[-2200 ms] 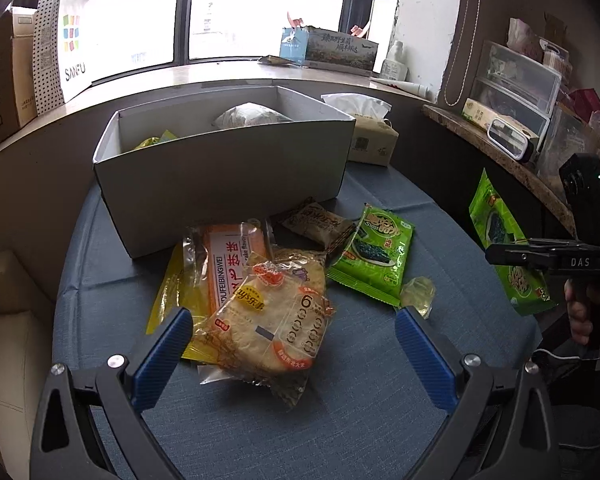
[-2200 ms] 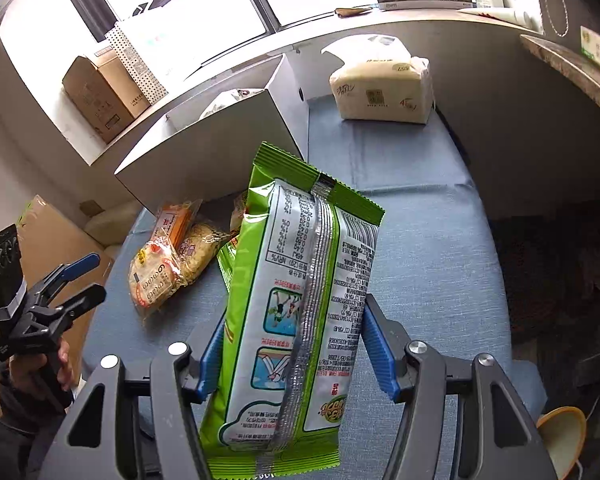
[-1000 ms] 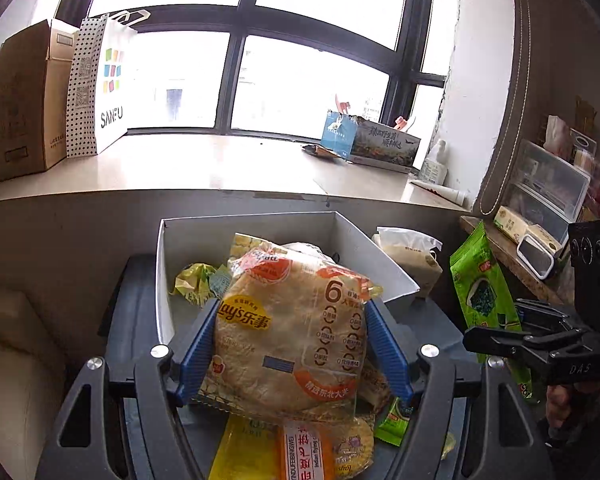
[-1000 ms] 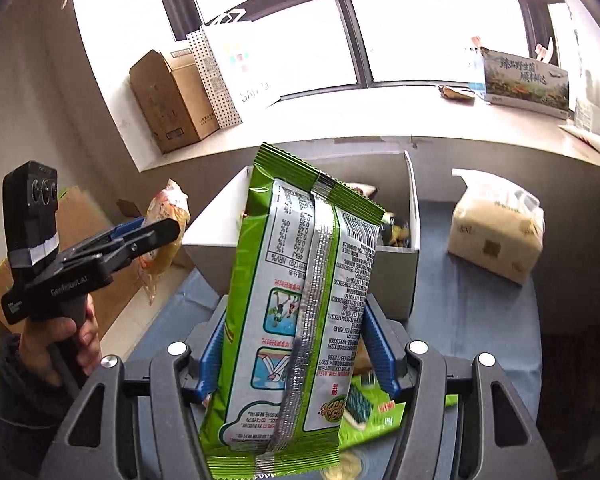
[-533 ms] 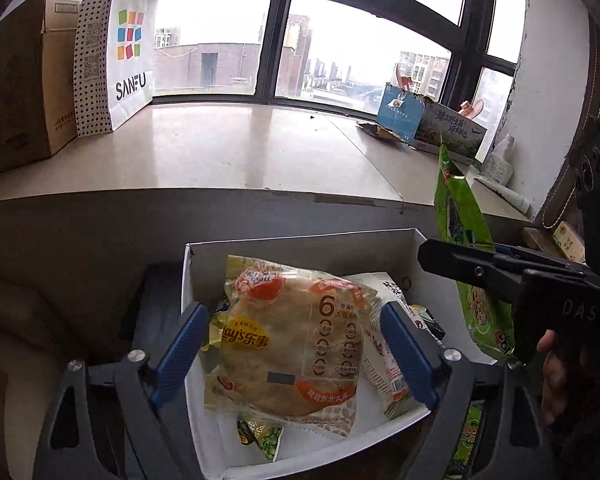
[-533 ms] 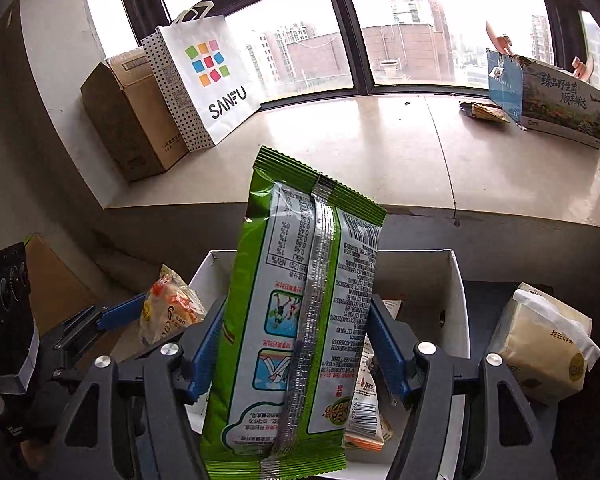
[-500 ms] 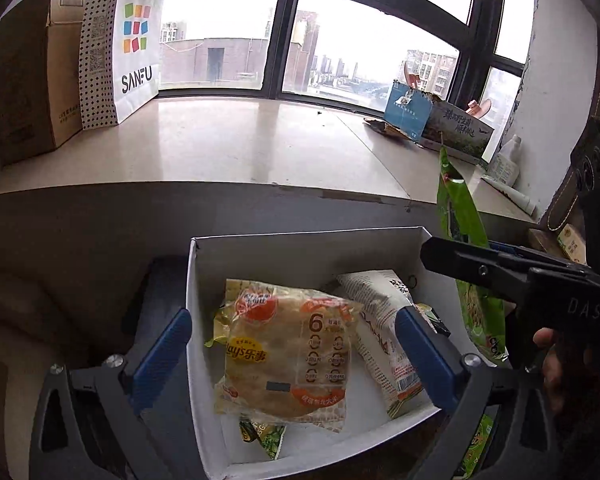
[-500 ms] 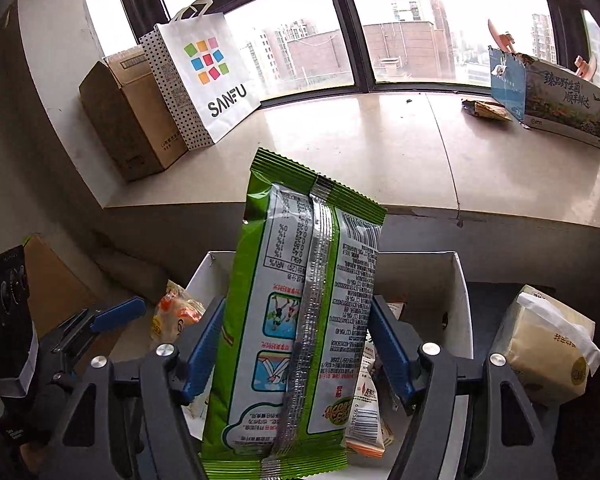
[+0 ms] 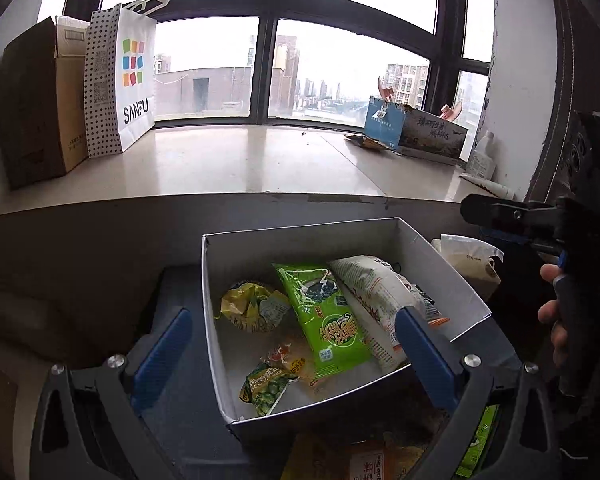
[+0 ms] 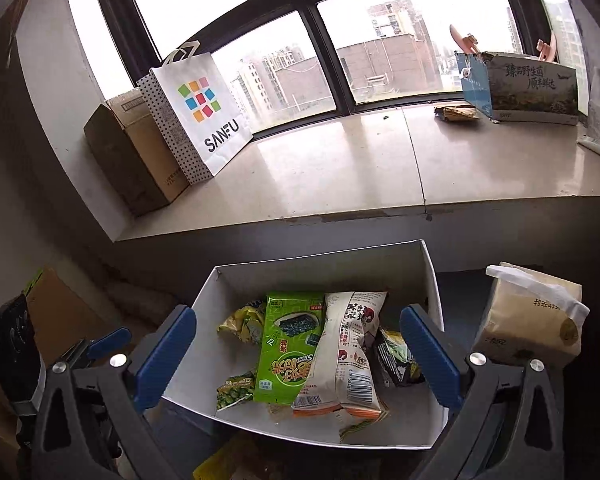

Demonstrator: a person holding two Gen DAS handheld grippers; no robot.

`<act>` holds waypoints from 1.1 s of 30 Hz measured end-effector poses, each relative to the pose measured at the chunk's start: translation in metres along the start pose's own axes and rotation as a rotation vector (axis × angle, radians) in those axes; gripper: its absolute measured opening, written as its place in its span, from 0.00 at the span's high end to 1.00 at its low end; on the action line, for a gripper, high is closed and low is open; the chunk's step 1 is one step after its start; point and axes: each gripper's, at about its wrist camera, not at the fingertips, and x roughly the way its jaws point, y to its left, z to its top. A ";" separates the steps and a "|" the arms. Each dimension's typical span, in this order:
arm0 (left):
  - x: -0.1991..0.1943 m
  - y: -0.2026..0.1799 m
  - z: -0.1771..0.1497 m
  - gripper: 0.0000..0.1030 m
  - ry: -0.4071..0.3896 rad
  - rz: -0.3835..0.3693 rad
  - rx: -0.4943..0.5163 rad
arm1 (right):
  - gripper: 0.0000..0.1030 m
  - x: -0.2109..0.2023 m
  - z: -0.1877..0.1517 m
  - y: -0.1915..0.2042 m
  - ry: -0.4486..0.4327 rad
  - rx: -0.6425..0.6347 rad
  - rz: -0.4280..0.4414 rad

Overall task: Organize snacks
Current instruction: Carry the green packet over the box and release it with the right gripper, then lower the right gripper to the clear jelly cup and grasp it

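A white open box (image 9: 236, 248) (image 10: 300, 268) stands on the blue-grey table and holds several snack packs. The green seaweed pack (image 9: 324, 316) (image 10: 288, 352) lies in it beside a white pack (image 9: 376, 300) (image 10: 344, 356), a yellow pack (image 9: 252, 308) and a small green pea pack (image 9: 268, 388). The Lay's pack (image 9: 290, 360) lies mostly under the green one. My left gripper (image 9: 296, 356) is open and empty above the box. My right gripper (image 10: 298, 356) is open and empty above the box; it shows at the right of the left wrist view (image 9: 512, 216).
More snack packs (image 9: 364, 460) lie on the table in front of the box. A tissue pack (image 10: 532, 316) stands to its right. Behind is a window sill with a SANFU paper bag (image 10: 198, 116), a cardboard box (image 10: 132, 152) and a printed box (image 10: 524, 88).
My left gripper has let the Lay's pack fall into the box. My right gripper has opened and dropped the green seaweed pack into the box on top of it.
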 end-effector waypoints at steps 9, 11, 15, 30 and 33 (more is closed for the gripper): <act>-0.071 -0.027 -0.052 0.00 -0.079 -0.100 0.006 | 0.00 -0.094 -0.062 0.014 -0.172 -0.099 -0.001; -0.082 -0.032 -0.067 0.00 -0.076 -0.128 0.003 | 0.00 -0.113 -0.084 0.017 -0.158 -0.143 0.011; -0.103 -0.047 -0.093 0.00 -0.069 -0.133 0.032 | 0.00 -0.144 -0.127 0.009 -0.116 -0.168 -0.011; -0.134 -0.083 -0.118 0.00 -0.091 -0.199 0.143 | 0.00 -0.217 -0.230 -0.072 -0.046 0.044 -0.270; -0.128 -0.087 -0.124 0.00 -0.058 -0.221 0.152 | 0.00 -0.210 -0.236 -0.069 -0.047 0.028 -0.255</act>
